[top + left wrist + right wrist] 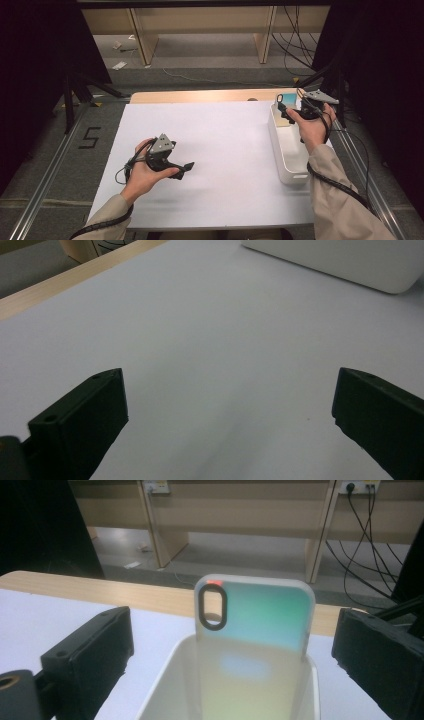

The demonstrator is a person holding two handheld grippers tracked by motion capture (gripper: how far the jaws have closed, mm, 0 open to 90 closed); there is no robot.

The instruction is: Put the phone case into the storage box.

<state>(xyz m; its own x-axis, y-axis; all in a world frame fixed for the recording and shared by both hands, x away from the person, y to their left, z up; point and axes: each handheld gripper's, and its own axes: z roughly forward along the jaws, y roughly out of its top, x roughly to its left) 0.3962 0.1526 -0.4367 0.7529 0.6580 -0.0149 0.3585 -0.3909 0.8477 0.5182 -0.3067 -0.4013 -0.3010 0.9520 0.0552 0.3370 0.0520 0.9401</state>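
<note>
- Left gripper point(186, 167) sits low over the white table cover point(220, 150), toward its near left part, gripped by the person's left hand point(142, 172); its jaws stand wide apart with nothing between them, and in the left gripper view only bare white cover lies ahead of them
- Right gripper point(284, 111) is held by the right hand point(312, 127) above the far end of the white bin point(287, 165), which stands along the right edge of the cover
- Its jaws are spread wide and grip nothing; the right gripper view looks between them straight at the phone case point(252, 630)
- Phone case stands upright at the far end of the bin, leaning on its far wall, iridescent green to yellow, with a dark oval camera cutout at its top left corner
- Beyond the cover's far edge runs a strip of bare wooden tabletop point(200, 95)
</note>
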